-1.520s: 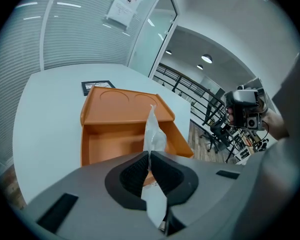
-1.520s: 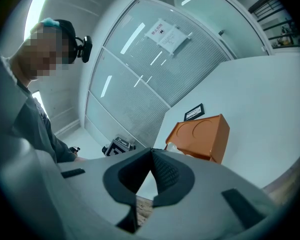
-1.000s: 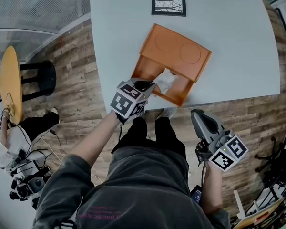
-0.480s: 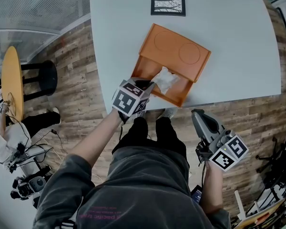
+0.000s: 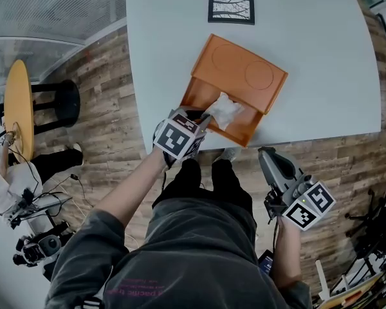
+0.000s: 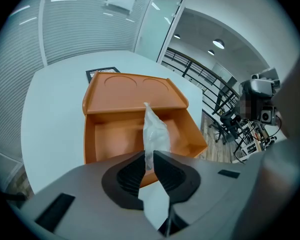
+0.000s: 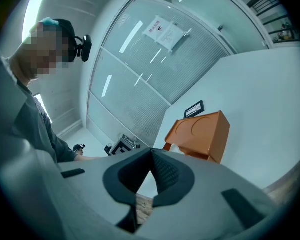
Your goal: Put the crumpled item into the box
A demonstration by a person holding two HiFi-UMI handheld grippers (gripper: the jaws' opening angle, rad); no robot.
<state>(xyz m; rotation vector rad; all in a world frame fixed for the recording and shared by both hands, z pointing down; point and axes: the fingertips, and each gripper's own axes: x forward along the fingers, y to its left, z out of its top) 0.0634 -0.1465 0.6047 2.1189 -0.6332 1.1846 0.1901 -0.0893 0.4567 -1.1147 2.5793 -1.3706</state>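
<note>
White table (image 5: pixel 321 56): the broadest surface. It carried the orange box (image 5: pixel 199 96) close to the edge nearest the person working.

Round yellow table (image 5: pixel 16 108) and black stool (image 5: pixel 59 105): these stood on the wooden floor (image 5: pixel 116 140), far to the left of the box and well clear of the white table.

Orange box: it lay open. Its lid was folded back flat on the table on the far side, with two shallow circles pressed into it. The open tray faced the person.

Left gripper (image 6: pixel 150 158): this was poised at the near-left corner of the box, angled steeply down into the tray. Its jaws had just been easing apart, yet only a narrow gap showed. The pads touched the near end of the crumpled white item (image 5: pixel 225 110), which sat pinched between the tips.

Right gripper (image 7: pixel 151 151): this was held off the table, to the near right of the box and well apart from it, over the floor. Its jaws were pressed together at the tips, with nothing between them.

Framed picture (image 5: pixel 231 9): it lay flat on the table beyond the lid of the box, apart from it.

Crumpled white item: it was inside the tray of the box, about midway along. From the left gripper's tips it reached toward the lid side.
</note>
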